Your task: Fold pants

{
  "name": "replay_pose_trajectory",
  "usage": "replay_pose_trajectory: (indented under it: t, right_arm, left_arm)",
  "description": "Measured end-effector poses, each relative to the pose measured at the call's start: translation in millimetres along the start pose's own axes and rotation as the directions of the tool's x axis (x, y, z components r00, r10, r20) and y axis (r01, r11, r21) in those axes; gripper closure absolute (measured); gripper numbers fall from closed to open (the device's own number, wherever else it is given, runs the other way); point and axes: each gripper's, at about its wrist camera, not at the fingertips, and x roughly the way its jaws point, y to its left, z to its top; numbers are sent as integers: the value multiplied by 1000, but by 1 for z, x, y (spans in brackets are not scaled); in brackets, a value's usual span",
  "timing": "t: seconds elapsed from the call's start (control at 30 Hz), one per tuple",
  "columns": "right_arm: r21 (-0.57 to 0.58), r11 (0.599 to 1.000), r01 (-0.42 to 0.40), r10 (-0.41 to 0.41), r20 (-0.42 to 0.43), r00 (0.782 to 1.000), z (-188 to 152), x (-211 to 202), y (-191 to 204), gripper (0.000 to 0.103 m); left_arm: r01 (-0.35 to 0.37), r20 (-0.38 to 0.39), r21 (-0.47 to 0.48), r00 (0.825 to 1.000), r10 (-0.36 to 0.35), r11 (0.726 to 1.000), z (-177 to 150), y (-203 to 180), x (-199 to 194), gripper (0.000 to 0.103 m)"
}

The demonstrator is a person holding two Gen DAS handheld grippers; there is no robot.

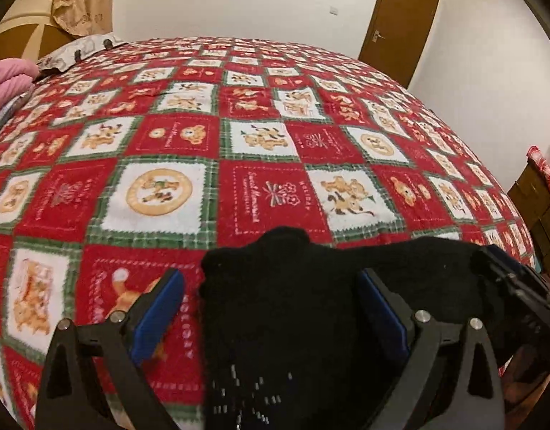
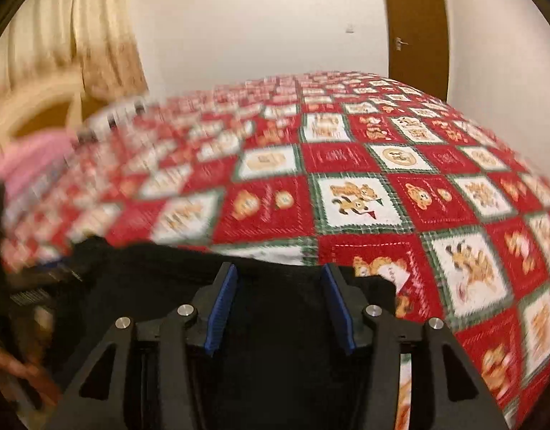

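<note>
The black pants (image 1: 296,308) lie bunched near the front edge of the bed on a red, white and green patchwork blanket (image 1: 260,165). My left gripper (image 1: 271,283) is open, its blue-padded fingers wide apart on either side of the pants' left part. The right gripper shows at the right of that view (image 1: 515,279). In the right wrist view the pants (image 2: 282,322) fill the space under and between my right gripper's (image 2: 280,279) fingers, which stand apart and open. That view is blurred.
A pink pillow (image 1: 10,86) and a patterned pillow lie at the bed's far left by the headboard. A brown door (image 1: 400,21) stands in the far wall. A wooden cabinet (image 1: 540,208) stands to the right of the bed.
</note>
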Motion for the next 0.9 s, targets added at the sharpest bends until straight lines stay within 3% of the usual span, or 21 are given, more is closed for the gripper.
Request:
replay_pose_trajectory:
  t: [0.1,0.17,0.3,0.43,0.5,0.67,0.9]
  right_arm:
    - [65,997,-36,33,54,998,-5,-25,1,44]
    - [87,996,-19,13,65,998,-12,-36,5,28]
    - [94,995,-44,40,48,998,-28,-45,14,28]
    - [3,997,76,-76,26,997,-45,-49,25,28]
    - [16,993,119,-119,2,993,-53,-50,16,28]
    - [138,986,98,-92,-50,995,-67,-46,-19,28]
    - [189,978,85,-69,-86,994,-72,-43,-28,28]
  left_arm:
    - [-39,18,-8,999,39,999,-1,0,-13,4]
    - [-81,28,-1,996,81,997,-3,-1,-19,4]
    - [-161,58,53,986,158,986,-14,-9,-33,4]
    - [-236,81,117,970,228,965,-24,-18,-41,4]
    - [-247,84,131,968,238,960,-29,-21,-44,4]
    - [-243,59,136,970,237,961,-38,-23,-42,4]
    - [-251,26,148,968,250,956,-48,-28,-38,4]
